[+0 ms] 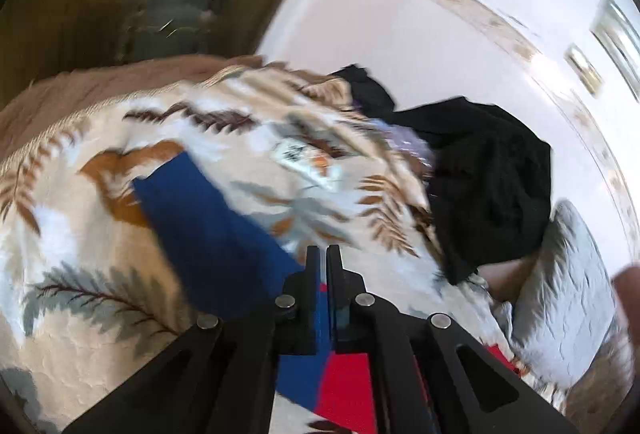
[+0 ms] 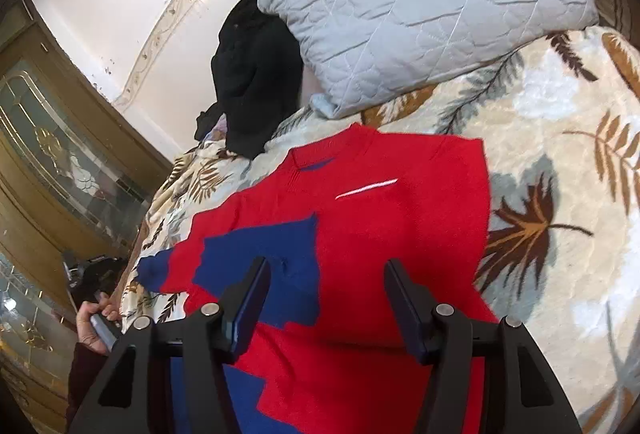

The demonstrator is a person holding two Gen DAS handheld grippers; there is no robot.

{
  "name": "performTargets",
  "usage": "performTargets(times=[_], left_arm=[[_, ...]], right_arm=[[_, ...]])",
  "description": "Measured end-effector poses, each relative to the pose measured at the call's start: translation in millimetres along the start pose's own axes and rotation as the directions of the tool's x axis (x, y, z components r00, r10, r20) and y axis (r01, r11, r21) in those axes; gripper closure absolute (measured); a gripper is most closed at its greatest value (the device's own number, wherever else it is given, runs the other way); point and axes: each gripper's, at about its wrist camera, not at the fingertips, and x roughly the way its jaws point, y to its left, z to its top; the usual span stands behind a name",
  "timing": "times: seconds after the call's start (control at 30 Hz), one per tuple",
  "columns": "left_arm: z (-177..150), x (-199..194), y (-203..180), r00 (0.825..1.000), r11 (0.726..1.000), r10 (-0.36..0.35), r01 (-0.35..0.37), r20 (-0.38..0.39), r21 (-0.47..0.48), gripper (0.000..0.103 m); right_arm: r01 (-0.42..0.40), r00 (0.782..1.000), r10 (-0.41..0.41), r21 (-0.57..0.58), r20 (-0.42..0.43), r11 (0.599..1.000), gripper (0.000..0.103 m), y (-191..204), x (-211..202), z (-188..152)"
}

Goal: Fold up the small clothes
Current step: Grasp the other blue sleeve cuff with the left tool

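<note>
A red and blue knitted sweater [image 2: 360,218] lies spread on the leaf-patterned blanket, its neckline toward the pillow. In the right wrist view my right gripper [image 2: 326,274] hovers over the sweater's lower front, jaws open and nothing pinched between them. In the left wrist view my left gripper [image 1: 323,254] is shut, with blue and red fabric of the sweater [image 1: 208,218] caught between its fingers. A blue part stretches away up and to the left over the blanket. This view is blurred.
A grey quilted pillow [image 2: 420,5] and a black garment [image 2: 252,73] lie at the head of the bed. The leaf-patterned blanket [image 2: 560,153] covers the bed. A wooden cabinet with glass doors [image 2: 48,137] stands at the left, and a person's hand [image 2: 94,322] shows there.
</note>
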Motion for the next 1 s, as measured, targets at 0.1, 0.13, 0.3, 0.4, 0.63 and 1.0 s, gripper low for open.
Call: performTargets(times=[0.1,0.13,0.3,0.4,0.63,1.0], left_arm=[[-2,-2,-3,0.999,0.999,0.046,-0.046,-0.03,-0.02,0.101],[-3,-2,2,0.998,0.998,0.045,-0.047,-0.045,-0.046,0.101],[-5,4,61,0.989,0.976,0.078,-0.101,-0.126,-0.192,0.044],[-8,17,94,0.983,0.954,0.047,-0.097,-0.176,-0.283,0.043],[-13,37,105,0.978,0.93,-0.088,0.012,-0.191,-0.368,0.048],[-20,42,96,0.955,0.925,-0.072,-0.044,-0.288,-0.378,0.056]], right_arm=[[0.003,1.0,-0.003,0.007,0.007,1.0,0.041,-3,-4,3],[0.009,1.0,-0.009,0.009,0.005,1.0,0.041,-5,-5,4],[-0.011,1.0,0.013,0.081,-0.02,0.997,0.04,-18,-4,8],[-0.043,0.998,0.047,0.097,-0.04,0.994,0.04,-18,0,7],[-0.019,0.998,0.022,0.066,-0.053,0.998,0.04,-13,10,2],[-0.001,0.995,0.008,0.071,-0.104,0.997,0.04,-18,32,1]])
